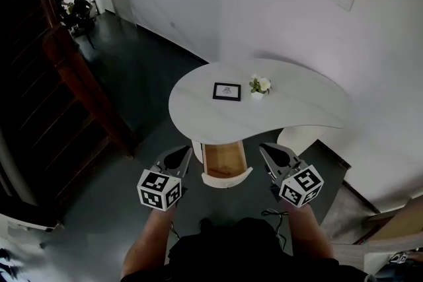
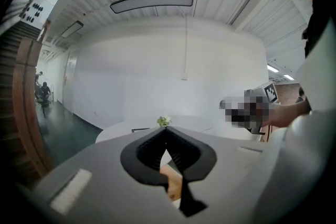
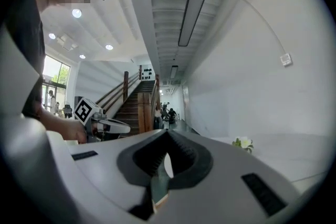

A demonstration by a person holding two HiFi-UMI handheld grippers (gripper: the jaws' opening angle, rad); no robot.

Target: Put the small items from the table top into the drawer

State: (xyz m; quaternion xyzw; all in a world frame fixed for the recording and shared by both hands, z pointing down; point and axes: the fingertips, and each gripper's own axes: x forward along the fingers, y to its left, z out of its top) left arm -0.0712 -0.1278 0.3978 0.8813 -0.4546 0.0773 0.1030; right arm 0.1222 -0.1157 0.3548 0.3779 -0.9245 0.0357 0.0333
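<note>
A white kidney-shaped table (image 1: 310, 112) carries a small black-framed picture (image 1: 227, 91) and a little white pot of flowers (image 1: 259, 86). Below its front edge a wooden drawer (image 1: 225, 162) stands pulled out, and nothing shows inside it. My left gripper (image 1: 177, 156) hangs shut and empty just left of the drawer. On the drawer's other side my right gripper (image 1: 272, 154) is shut and empty too. The left gripper view looks over touching jaws to the flowers (image 2: 164, 121) and the picture (image 2: 140, 129). In the right gripper view the flowers (image 3: 242, 143) sit to the right.
A dark wooden staircase (image 1: 66, 76) runs along the left. A white wall (image 1: 277, 3) curves behind the table. People sit far down the corridor (image 1: 73, 10). A cable (image 1: 274, 214) lies on the dark floor by my feet, and a brown box (image 1: 396, 224) stands at the lower right.
</note>
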